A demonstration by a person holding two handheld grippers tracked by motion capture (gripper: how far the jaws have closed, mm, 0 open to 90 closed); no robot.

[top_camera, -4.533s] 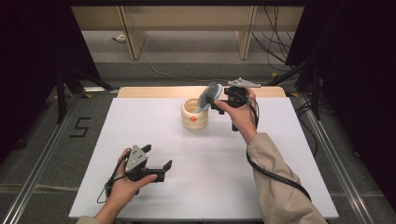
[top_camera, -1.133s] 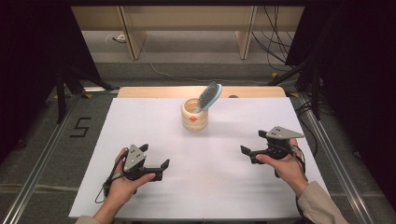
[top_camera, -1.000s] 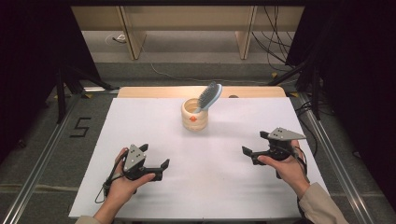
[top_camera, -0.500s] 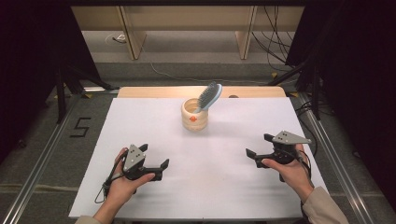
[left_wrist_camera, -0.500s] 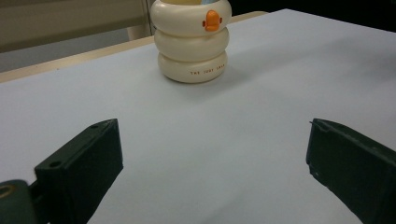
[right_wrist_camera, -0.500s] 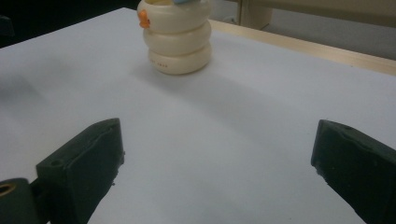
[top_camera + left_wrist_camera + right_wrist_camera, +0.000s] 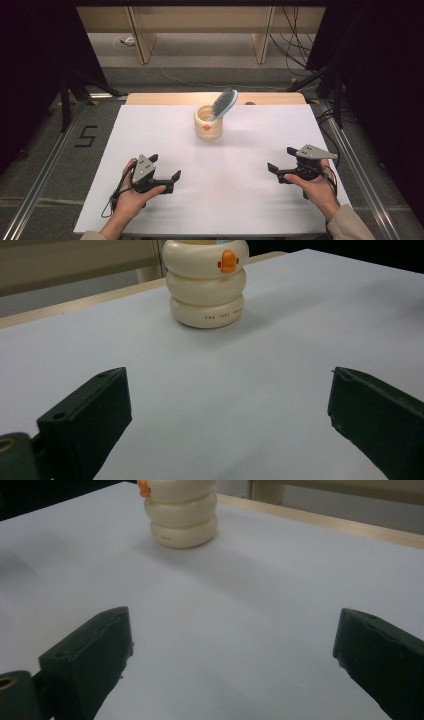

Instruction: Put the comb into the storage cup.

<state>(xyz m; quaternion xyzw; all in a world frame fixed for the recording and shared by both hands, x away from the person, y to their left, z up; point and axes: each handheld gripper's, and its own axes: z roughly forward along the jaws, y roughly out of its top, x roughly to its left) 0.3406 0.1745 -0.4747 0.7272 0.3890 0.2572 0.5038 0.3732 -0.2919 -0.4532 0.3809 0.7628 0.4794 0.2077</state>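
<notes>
High view: we hold the left gripper (image 7: 165,168) low over the near left of the white table (image 7: 240,210) and the right gripper (image 7: 282,165) over the near right, each with its jaws spread wide and empty. The cream ringed cup (image 7: 208,123) stands upright at the far middle of the table, well apart from both, with a blue hairbrush (image 7: 223,103) leaning out of it toward the right. In the left gripper view we see the cup's orange beak (image 7: 227,260) facing us between the parted jaws.
</notes>
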